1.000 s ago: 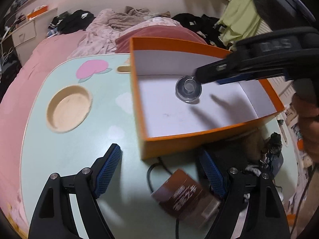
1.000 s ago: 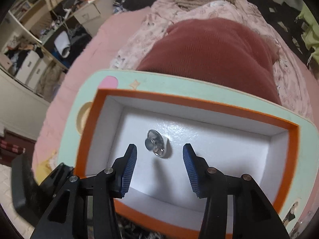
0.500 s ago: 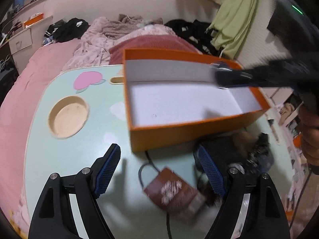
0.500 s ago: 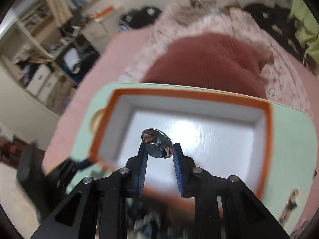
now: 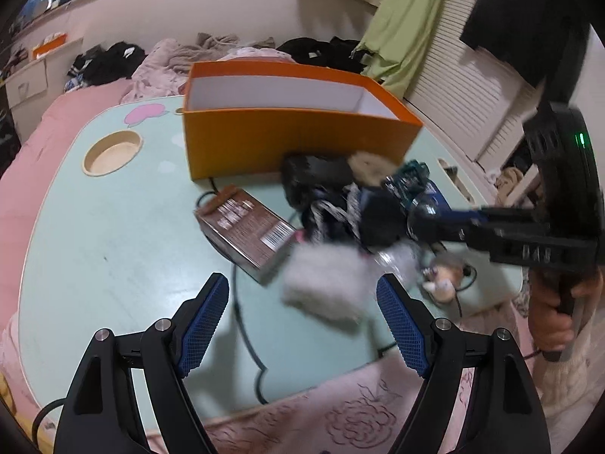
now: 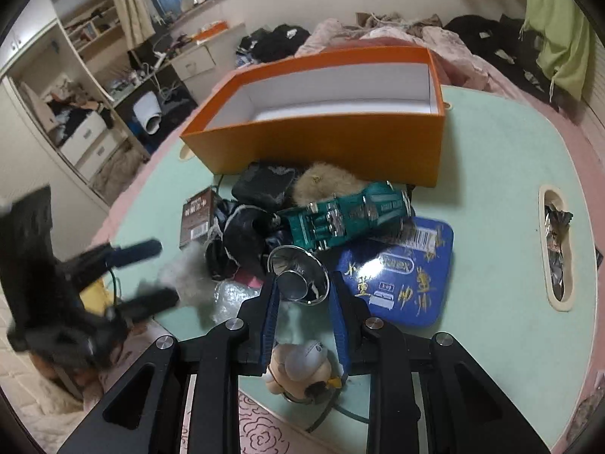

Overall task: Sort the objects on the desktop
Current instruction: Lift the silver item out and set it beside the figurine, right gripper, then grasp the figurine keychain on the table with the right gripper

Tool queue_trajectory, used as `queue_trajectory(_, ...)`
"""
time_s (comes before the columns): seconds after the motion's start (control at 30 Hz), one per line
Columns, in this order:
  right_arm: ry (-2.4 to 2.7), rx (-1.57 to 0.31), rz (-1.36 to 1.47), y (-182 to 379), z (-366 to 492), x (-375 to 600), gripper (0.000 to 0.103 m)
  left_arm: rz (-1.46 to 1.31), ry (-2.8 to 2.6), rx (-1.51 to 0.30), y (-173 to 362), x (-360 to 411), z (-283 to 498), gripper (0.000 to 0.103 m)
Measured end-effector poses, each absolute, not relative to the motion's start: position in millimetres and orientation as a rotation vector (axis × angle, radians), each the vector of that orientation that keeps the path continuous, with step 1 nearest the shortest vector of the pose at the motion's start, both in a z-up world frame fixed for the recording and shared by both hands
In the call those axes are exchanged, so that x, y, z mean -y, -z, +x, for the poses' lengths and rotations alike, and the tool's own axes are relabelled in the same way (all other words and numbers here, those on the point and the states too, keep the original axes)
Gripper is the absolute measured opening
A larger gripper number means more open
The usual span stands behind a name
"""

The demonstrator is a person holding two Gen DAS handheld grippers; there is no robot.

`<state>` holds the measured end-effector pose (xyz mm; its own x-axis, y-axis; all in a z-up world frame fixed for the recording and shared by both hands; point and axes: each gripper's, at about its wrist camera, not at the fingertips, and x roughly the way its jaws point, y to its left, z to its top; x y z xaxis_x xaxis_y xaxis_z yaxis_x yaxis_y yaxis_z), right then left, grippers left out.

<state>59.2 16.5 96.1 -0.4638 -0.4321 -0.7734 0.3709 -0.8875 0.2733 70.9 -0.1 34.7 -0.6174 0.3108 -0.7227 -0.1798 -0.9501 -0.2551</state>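
A cluttered bedroom is spreading out behind a pale green table (image 6: 487, 159), with clothes heaped on a pink bed. An orange cardboard box (image 6: 332, 140) with a white inside is sitting at the far side of the table, and nothing is showing in the part of it that can be seen. Just in front of it a pile of desktop objects is lying: a teal toy car (image 6: 348, 215) resting on dark tangled items, a blue tin (image 6: 401, 276) printed with Chinese characters and a barcode, and a brown packet (image 5: 245, 230) carrying pale characters and a barcode, too blurred to read. A small plush figure (image 6: 298, 370) is sitting at the near edge. The right gripper (image 6: 302, 287) is clamping a shiny metal funnel-shaped piece (image 6: 298, 276) between its blue pads, having just closed on it, and is holding it above the pile. The left gripper (image 5: 302, 302) is hanging with its jaws spread wide and nothing in them, over a blurred grey fluffy thing (image 5: 325, 283).
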Motion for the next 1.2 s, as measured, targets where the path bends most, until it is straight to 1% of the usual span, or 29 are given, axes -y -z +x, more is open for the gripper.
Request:
queue_trajectory(0.03,2.365,0.083,1.245,-98,61,-16,0.028,-1.201,-2.602,0.215,-33,-2,73,0.08)
queue_trajectory(0.07,2.396,0.071,1.203,-99,66,-18,0.036,-1.204,-2.61,0.2,-31,-5,74,0.08)
queue_trajectory(0.1,2.414,0.07,1.164,-102,70,-19,0.048,-1.217,-2.613,0.186,-28,-7,74,0.08)
queue_trajectory(0.13,2.437,0.083,1.096,-106,79,-21,0.054,-1.234,-2.616,0.176,-25,-9,73,0.08)
queue_trajectory(0.2,2.463,0.111,0.994,-112,92,-29,0.071,-1.259,-2.628,0.149,-21,-12,74,0.081)
queue_trajectory(0.27,2.504,0.123,0.911,-114,110,-36,0.078,-1.262,-2.648,0.124,-20,-13,77,0.081)
queue_trajectory(0.4,2.612,0.055,0.86,-106,140,-45,0.081,-1.31,-2.638,0.114,-14,-11,77,0.081)
queue_trajectory(0.5,2.651,0.003,0.859,-93,152,-44,0.081,-1.345,-2.664,-0.008,-9,-19,79,0.081)
queue_trajectory(0.6,2.682,-0.023,0.864,-87,152,-37,0.081,-1.332,-2.66,-0.058,-8,-24,83,0.084)
queue_trajectory(0.63,2.68,-0.03,0.88,-84,151,-37,0.082,-1.34,-2.654,-0.044,-7,-22,81,0.087)
queue_trajectory(0.73,2.62,-0.073,1.001,-64,142,-35,0.084,-1.391,-2.649,0.003,0,-15,76,0.103)
queue_trajectory(0.77,2.614,-0.125,1.056,-56,138,-30,0.085,-1.397,-2.651,0.015,1,-13,75,0.103)
queue_trajectory(0.8,2.642,-0.18,1.05,-54,138,-25,0.091,-1.399,-2.655,0.011,1,-13,75,0.103)
queue_trajectory(0.87,2.655,-0.242,1.089,-50,134,-19,0.094,-1.4,-2.657,0.006,2,-14,75,0.103)
queue_trajectory(1.0,2.66,-0.222,1.116,-47,130,-23,0.099,-1.404,-2.656,-0.009,0,-16,74,0.103)
queue_trajectory(1.2,2.661,-0.228,1.125,-44,132,-23,0.1,-1.405,-2.655,-0.009,0,-15,73,0.103)
